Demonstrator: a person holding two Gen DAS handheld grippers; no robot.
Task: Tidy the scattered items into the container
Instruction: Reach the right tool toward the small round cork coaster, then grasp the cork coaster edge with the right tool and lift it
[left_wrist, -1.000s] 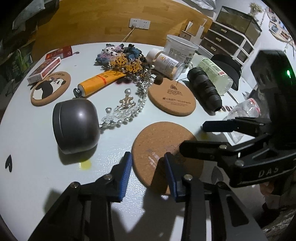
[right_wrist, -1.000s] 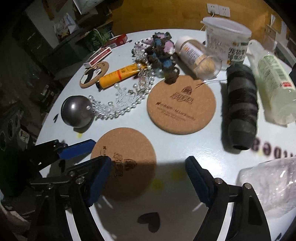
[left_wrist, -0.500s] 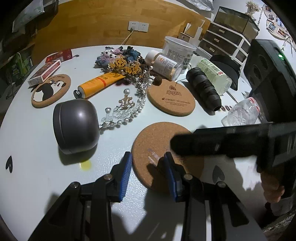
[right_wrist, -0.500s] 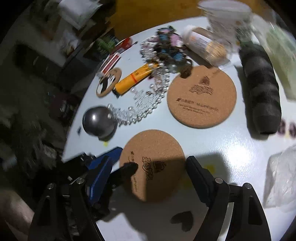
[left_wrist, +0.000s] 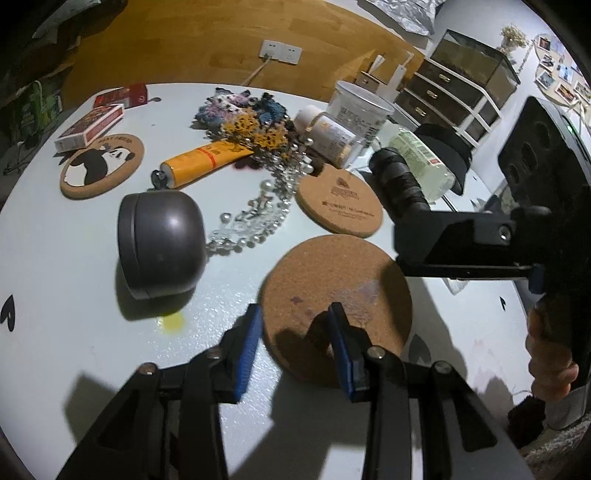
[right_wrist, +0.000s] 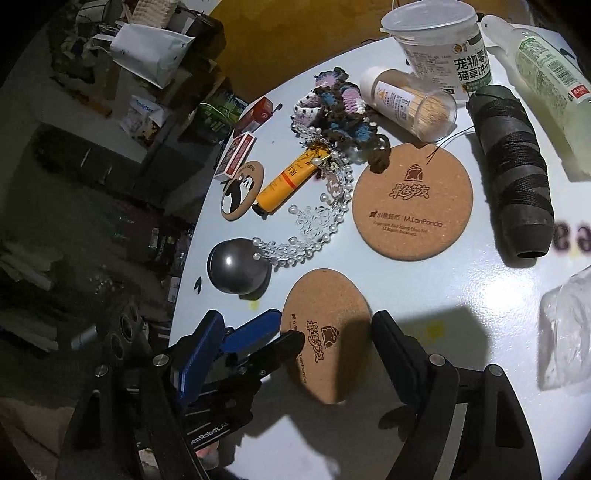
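Note:
A round cork coaster (left_wrist: 336, 291) lies near the front of the white table (left_wrist: 74, 258), its near edge between my left gripper's (left_wrist: 293, 347) open blue pads. It also shows in the right wrist view (right_wrist: 325, 332), where my open right gripper (right_wrist: 280, 350) straddles it. The right gripper's dark finger (left_wrist: 454, 240) crosses the left wrist view from the right. A clear plastic tub (left_wrist: 360, 110) stands at the back.
Scattered on the table are a grey round tin (left_wrist: 160, 240), a pearl tiara (left_wrist: 255, 218), an orange tube (left_wrist: 203, 164), a second cork coaster (left_wrist: 340, 205), a panda coaster (left_wrist: 101, 166), a black thread spool (left_wrist: 400, 184), card boxes (left_wrist: 90, 125) and bottles (left_wrist: 421, 158).
The right gripper has swung in over the near coaster from the right. The left gripper stays with its pads at the coaster's near edge, and the coaster's near edge looks slightly lifted.

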